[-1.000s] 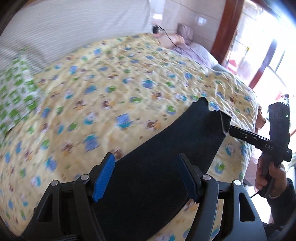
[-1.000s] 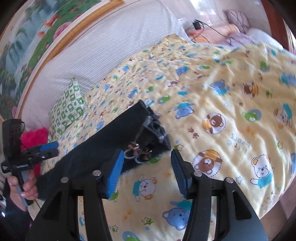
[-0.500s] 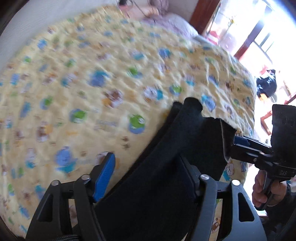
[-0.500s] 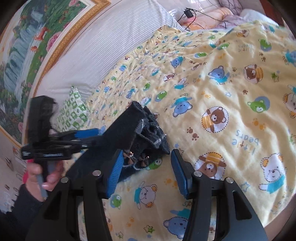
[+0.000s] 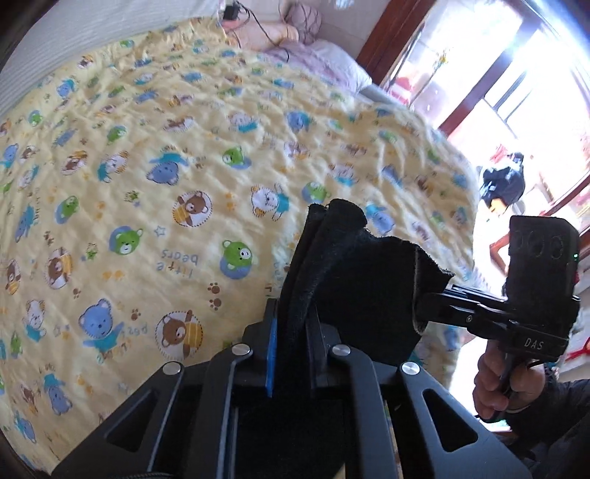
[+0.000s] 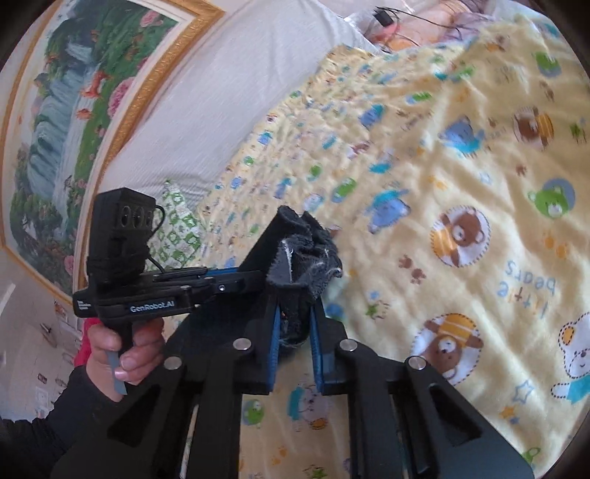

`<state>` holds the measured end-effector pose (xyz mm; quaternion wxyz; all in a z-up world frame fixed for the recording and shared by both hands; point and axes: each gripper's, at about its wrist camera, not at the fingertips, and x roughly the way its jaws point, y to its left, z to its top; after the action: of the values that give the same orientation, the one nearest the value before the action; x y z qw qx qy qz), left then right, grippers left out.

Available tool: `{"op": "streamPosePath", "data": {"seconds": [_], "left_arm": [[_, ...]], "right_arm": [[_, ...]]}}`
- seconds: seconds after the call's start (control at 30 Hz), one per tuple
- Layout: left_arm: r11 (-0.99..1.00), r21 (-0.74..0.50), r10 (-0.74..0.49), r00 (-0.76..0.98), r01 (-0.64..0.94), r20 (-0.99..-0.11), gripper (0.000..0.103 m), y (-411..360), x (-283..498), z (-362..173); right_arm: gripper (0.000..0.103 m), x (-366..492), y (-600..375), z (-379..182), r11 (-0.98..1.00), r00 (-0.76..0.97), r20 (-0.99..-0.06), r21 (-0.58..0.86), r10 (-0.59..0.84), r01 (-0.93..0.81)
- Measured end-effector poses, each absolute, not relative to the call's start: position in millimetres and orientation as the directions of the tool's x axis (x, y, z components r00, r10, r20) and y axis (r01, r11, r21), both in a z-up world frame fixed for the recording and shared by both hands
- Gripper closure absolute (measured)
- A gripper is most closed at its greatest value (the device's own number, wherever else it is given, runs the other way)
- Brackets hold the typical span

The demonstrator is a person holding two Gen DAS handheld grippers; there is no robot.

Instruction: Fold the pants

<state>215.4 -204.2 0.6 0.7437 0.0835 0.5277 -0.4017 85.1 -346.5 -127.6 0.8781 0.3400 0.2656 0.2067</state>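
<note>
The black pants hang bunched between my two grippers above the yellow bear-print bed cover. My left gripper is shut on one edge of the pants. It also shows in the right wrist view, reaching in from the left. My right gripper is shut on the frayed waistband end of the pants. It also shows in the left wrist view, clamped on the cloth from the right. The rest of the pants is hidden below the grippers.
A striped white headboard cushion and a green-patterned pillow lie at the bed's head. A framed painting hangs on the wall. Pillows and cables sit at the far end. A window with a wooden frame is to the right.
Both grippers have shut on the pants and lifted them off the bed. The flat cloth is now bunched, and the two grippers have come close together.
</note>
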Motion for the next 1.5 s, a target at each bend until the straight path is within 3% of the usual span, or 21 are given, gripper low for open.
{"op": "streamPosePath", "data": {"seconds": [0.27,0.53,1.03,1.5], "left_arm": [[0.683,-0.337,-0.595,0.226,0.648,-0.771,0.092,-151.8,191.3,42.9],[0.706,-0.407,-0.65,0.303,0.58,-0.697,0.092,-92.0,170.3,58.0],[0.737,-0.525,-0.672,0.375,0.426,-0.638,0.093,2.8,152.4,17.0],[0.747,-0.602,-0.661,0.416,0.284,-0.624,0.095,63.7,128.9,-15.3]], "right_arm": [[0.087,75.1,-315.9,-85.6,0.598,0.724,-0.172,0.703,0.668,-0.385],[0.087,75.3,-257.1,-61.8,0.488,0.595,-0.097,0.684,0.797,-0.542],[0.087,109.6,-175.4,-103.0,0.322,0.374,-0.118,0.772,0.92,-0.549],[0.087,127.0,-140.2,-130.7,0.369,0.299,-0.243,0.781,0.923,-0.504]]}}
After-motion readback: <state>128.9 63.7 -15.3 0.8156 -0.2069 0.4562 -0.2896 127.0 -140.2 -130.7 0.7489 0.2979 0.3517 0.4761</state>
